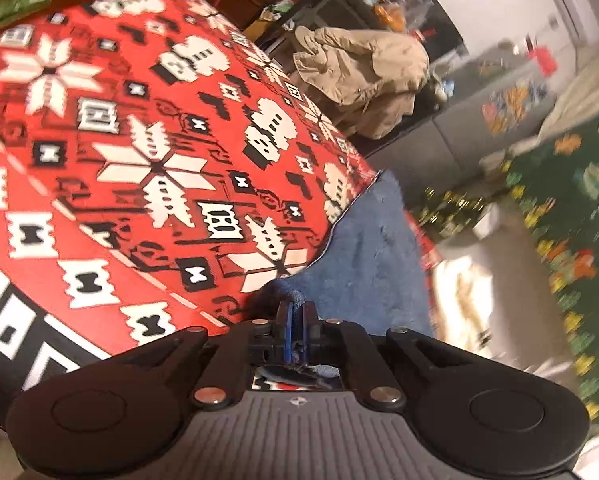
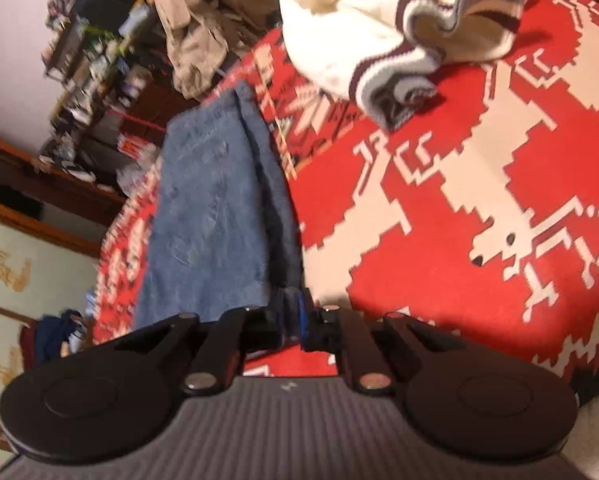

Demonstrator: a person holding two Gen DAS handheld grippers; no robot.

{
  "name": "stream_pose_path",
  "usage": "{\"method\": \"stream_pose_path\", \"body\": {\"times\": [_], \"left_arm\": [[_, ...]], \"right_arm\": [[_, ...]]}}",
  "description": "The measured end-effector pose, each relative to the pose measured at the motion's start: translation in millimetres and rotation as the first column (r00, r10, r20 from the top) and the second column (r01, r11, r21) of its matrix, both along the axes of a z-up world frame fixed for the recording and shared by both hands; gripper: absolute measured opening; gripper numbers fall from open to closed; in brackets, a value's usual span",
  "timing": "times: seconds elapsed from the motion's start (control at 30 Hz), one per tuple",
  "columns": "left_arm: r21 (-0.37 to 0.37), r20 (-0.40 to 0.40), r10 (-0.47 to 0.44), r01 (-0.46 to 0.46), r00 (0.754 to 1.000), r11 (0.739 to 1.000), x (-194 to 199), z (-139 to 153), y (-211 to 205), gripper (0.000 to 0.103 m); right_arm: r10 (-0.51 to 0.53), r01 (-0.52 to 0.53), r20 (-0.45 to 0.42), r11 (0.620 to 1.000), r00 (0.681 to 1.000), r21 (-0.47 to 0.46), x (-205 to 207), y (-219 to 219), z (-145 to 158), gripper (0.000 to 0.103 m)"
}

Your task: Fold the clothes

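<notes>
Denim jeans — pinched in both tools — over red blanket

right tongs pinch blue jeans

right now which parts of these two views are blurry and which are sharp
Left wrist view: the right side, with its green patterned fabric, is smeared by motion; the red patterned blanket is only slightly soft; the left gripper is sharp. Right wrist view: the cluttered shelves at upper left are blurred; the jeans and right gripper read clearer.
</notes>
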State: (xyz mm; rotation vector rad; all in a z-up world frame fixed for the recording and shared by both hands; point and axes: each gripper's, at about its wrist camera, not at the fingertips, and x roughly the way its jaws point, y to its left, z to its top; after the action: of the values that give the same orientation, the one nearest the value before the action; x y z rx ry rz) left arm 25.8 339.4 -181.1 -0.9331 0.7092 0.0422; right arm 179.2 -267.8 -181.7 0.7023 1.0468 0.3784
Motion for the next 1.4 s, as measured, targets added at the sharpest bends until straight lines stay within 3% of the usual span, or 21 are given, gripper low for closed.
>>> {"method": "stream_pose_path", "body": {"times": [0.13, 0.2, 0.27, 0.37, 0.47, 0.63, 0.67, 0.8, 0.9, 0.97, 1.13, 1.2, 1.23, 1.27, 1.33, 1.4], "left_arm": [[0.044, -0.042, -0.004, 0.006, 0.999, 0.999, -1.3, -1.4, 1.2, 0.011], [0.059, -0.044, -0.018, 0.021, 0.999, 0.998, -4.6, -0.4, -0.1, 0.02], [0.082, -0.051, -0.035, 0.04, 0.998, 0.996, -8.2, 0.7, -2.8, 0.027], [0.148, -0.078, -0.062, 0.074, 0.995, 0.986, -12.5, 2.2, -10.5, 0.027], [0.272, -0.089, -0.086, 0.107, 0.992, 0.956, -13.7, 6.8, -27.3, 0.027], [0.446, -0.132, -0.164, 0.206, 0.978, 0.871, -1.7, 5.3, -62.8, 0.031], [0.475, -0.151, -0.175, 0.227, 0.973, 0.85, 2.0, 3.1, -69.6, 0.031], [0.524, -0.184, -0.078, 0.165, 0.98, 0.835, 7.3, -2.3, -67.5, 0.02], [0.51, -0.15, -0.056, 0.126, 0.987, 0.851, 4.0, -0.1, -63.0, 0.02], [0.515, -0.175, -0.067, 0.15, 0.982, 0.844, 10.6, -2.7, -65.8, 0.02], [0.595, -0.18, -0.098, 0.188, 0.979, 0.782, 24.5, -3.1, -88.1, 0.027], [0.603, -0.177, -0.079, 0.172, 0.981, 0.779, 27.0, -4.6, -88.7, 0.025], [0.607, -0.176, -0.07, 0.164, 0.982, 0.778, 28.2, -5.4, -88.9, 0.023], [0.613, -0.172, -0.074, 0.166, 0.982, 0.772, 27.5, -4.5, -89.8, 0.009], [0.627, -0.164, -0.084, 0.17, 0.983, 0.76, 25.9, -2.5, -91.9, 0.005], [0.66, -0.156, -0.107, 0.184, 0.982, 0.729, 21.9, 1.6, -98.5, 0.004]], "right_arm": [[0.001, -0.001, 0.028, 1.0, 1.0, 0.002, -4.8, -5.6, 2.0, 0.012], [0.025, -0.025, 0.033, 0.999, 0.999, -0.029, -8.5, -1.6, 1.1, 0.014], [0.055, -0.053, 0.043, 0.998, 0.998, -0.044, -12.0, 3.7, 1.1, 0.022], [0.09, -0.086, 0.055, 0.995, 0.994, -0.057, -16.9, 13.9, 0.6, 0.027], [0.111, -0.108, 0.057, 0.992, 0.992, -0.069, -18.9, 20.5, -2.0, 0.029], [0.138, -0.134, 0.052, 0.988, 0.989, -0.076, -21.1, 25.3, -8.3, 0.031], [0.143, -0.139, 0.051, 0.987, 0.988, -0.077, -21.6, 25.9, -8.8, 0.031], [0.156, -0.151, 0.06, 0.985, 0.986, -0.078, -22.9, 27.9, -7.1, 0.032], [0.161, -0.156, 0.069, 0.985, 0.984, -0.071, -23.4, 28.3, -5.6, 0.034], [0.165, -0.16, 0.069, 0.985, 0.984, -0.068, -22.9, 28.8, -5.9, 0.035], [0.19, -0.186, 0.074, 0.981, 0.979, -0.063, -22.0, 36.2, -4.2, 0.035], [0.194, -0.187, 0.102, 0.98, 0.976, -0.073, -23.1, 40.3, 4.6, 0.035], [0.195, -0.185, 0.122, 0.979, 0.973, -0.087, -23.9, 43.4, 10.6, 0.035], [0.196, -0.183, 0.142, 0.978, 0.97, -0.1, -24.8, 46.4, 16.6, 0.035], [0.208, -0.19, 0.168, 0.975, 0.964, -0.118, -22.6, 56.6, 25.8, 0.035], [0.23, -0.209, 0.179, 0.969, 0.957, -0.129, -16.3, 71.2, 32.1, 0.033]]}}
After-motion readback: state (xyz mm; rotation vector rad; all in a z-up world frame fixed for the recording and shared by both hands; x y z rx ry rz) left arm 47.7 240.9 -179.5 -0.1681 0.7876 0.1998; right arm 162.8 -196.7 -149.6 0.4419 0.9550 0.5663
